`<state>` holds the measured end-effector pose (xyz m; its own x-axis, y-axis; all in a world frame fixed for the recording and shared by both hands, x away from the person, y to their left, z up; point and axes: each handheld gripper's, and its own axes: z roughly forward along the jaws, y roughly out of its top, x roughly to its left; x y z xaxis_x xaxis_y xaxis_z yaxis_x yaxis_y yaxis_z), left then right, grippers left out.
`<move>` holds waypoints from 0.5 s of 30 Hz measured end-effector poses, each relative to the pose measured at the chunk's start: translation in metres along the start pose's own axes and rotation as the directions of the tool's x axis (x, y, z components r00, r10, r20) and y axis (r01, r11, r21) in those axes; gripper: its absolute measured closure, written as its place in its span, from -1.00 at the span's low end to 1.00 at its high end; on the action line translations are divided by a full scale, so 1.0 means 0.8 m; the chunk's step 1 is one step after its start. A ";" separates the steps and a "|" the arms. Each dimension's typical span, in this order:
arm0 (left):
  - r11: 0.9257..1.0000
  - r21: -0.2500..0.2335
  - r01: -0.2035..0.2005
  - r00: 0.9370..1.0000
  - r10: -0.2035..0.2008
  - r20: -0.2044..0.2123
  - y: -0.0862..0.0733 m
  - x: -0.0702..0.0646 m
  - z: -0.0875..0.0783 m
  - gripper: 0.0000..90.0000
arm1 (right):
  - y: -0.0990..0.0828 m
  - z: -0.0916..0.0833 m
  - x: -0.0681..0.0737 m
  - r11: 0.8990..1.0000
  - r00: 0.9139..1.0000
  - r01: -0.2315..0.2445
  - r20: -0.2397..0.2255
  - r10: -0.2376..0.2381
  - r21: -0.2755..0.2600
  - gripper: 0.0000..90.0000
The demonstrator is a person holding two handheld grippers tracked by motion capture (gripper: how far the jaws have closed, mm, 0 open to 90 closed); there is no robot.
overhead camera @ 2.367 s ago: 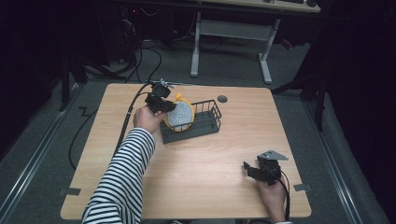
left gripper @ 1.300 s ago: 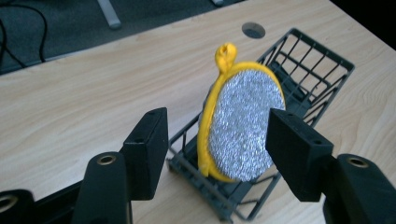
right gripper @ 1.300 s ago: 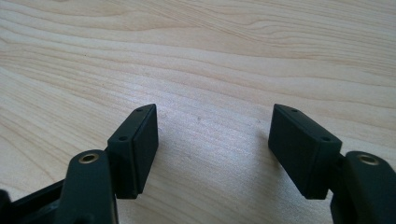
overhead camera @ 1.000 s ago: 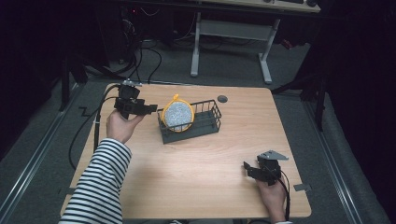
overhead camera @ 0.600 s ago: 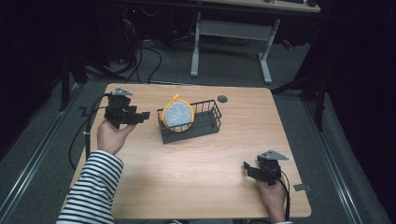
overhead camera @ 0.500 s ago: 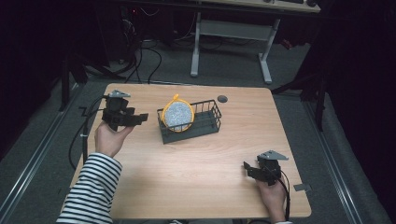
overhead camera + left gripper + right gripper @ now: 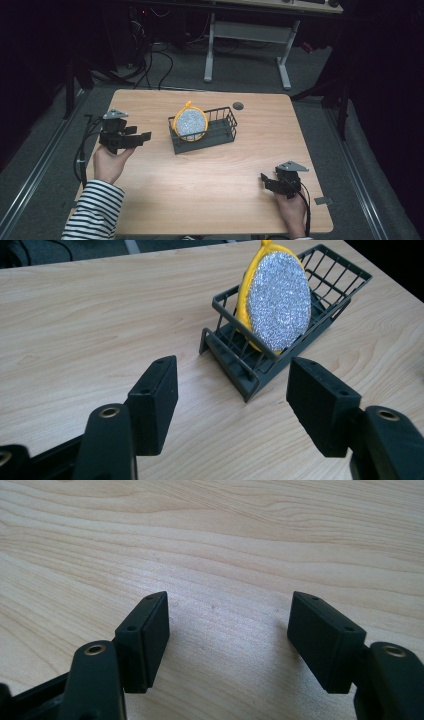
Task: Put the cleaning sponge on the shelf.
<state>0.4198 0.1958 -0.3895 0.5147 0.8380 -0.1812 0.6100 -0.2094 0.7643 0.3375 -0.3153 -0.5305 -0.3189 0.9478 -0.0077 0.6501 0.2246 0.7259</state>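
Standing on edge in the dark wire rack (image 7: 222, 131), the round glittery scrubber with yellow rim (image 7: 190, 124) leans at the rack's left end, mid-counter toward the far side. Left gripper (image 7: 141, 137) sits well left of the rack, jaws apart, nothing between them; bare wood lies between it and the rack. Right gripper (image 7: 263, 179) rests near the front right corner, jaws apart over plain wood, well away from the rack. Small dark round grommet (image 7: 238, 105) sits behind the rack near the counter (image 7: 200, 190) far edge. Striped sleeve (image 7: 97, 210) at front left. Cables and a white desk frame (image 7: 247, 35) on the floor beyond.
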 end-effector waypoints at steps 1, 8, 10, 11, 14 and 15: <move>1.000 -0.001 0.003 1.000 -0.003 0.000 -0.003 0.000 -0.001 -0.16 | 0.000 0.000 0.000 1.000 1.000 0.000 0.000 0.000 0.000 -0.26; 1.000 -0.006 0.026 1.000 -0.026 0.016 -0.020 0.001 -0.003 -0.16 | 0.000 0.000 0.000 1.000 1.000 0.002 0.001 -0.002 0.001 -0.26; 1.000 -0.004 0.030 0.999 -0.030 0.015 -0.025 0.001 -0.003 -0.16 | 0.000 0.000 0.000 1.000 1.000 0.002 0.001 -0.002 0.001 -0.27; 1.000 -0.004 0.027 1.000 -0.027 0.014 -0.026 0.002 -0.004 -0.16 | 0.000 0.000 0.000 1.000 1.000 0.001 0.001 -0.001 0.001 -0.27; 0.999 -0.007 0.038 0.999 -0.038 0.016 -0.033 0.002 -0.005 -0.16 | 0.000 0.000 0.000 1.000 1.000 0.001 0.002 -0.001 0.001 -0.26; 0.999 -0.006 0.037 0.999 -0.037 0.016 -0.035 0.002 -0.005 -0.16 | 0.000 0.000 0.000 1.000 1.000 0.002 0.002 -0.002 0.001 -0.27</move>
<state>0.4012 0.2051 -0.4086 0.5016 0.8370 -0.2188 0.6250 -0.1757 0.7606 0.3375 -0.3151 -0.5304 -0.3187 0.9478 -0.0106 0.6504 0.2268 0.7250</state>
